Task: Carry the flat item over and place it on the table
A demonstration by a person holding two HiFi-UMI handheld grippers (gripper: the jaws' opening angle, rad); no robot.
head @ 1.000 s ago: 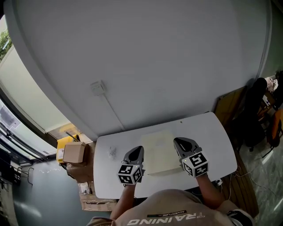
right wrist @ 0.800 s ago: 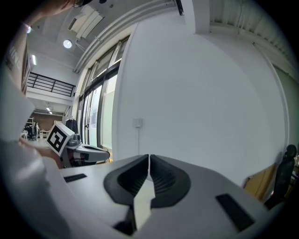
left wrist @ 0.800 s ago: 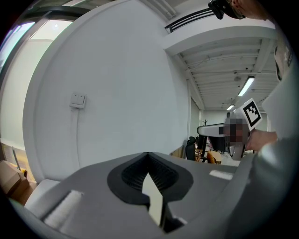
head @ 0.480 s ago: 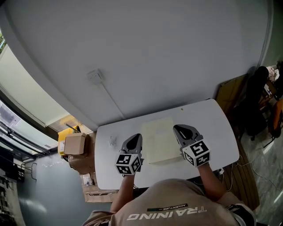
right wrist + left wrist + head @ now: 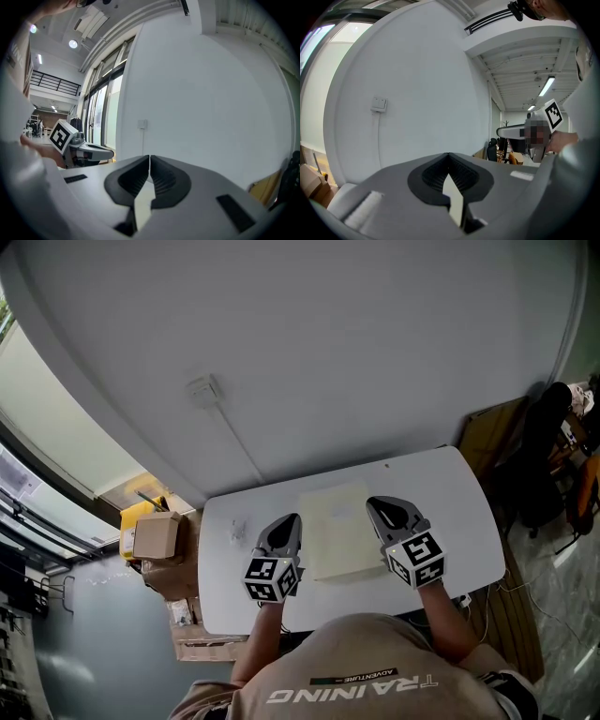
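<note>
Head view shows both forearms reaching forward from the person's body, roughly parallel, each gripper pointing toward the wall and tipped only slightly downward. The left gripper (image 5: 292,519) is clenched on the left edge of the flat item (image 5: 339,535), and the right gripper (image 5: 374,503) is clenched on its right edge. The pale sheet spans the gap between them, over the middle of the white table (image 5: 450,512). Whether it touches the tabletop cannot be told. Each gripper view shows its ribbed pads pressed onto the thin sheet edge.

The pale cream flat sheet (image 5: 338,532) hangs level over the white table (image 5: 457,523).
</note>
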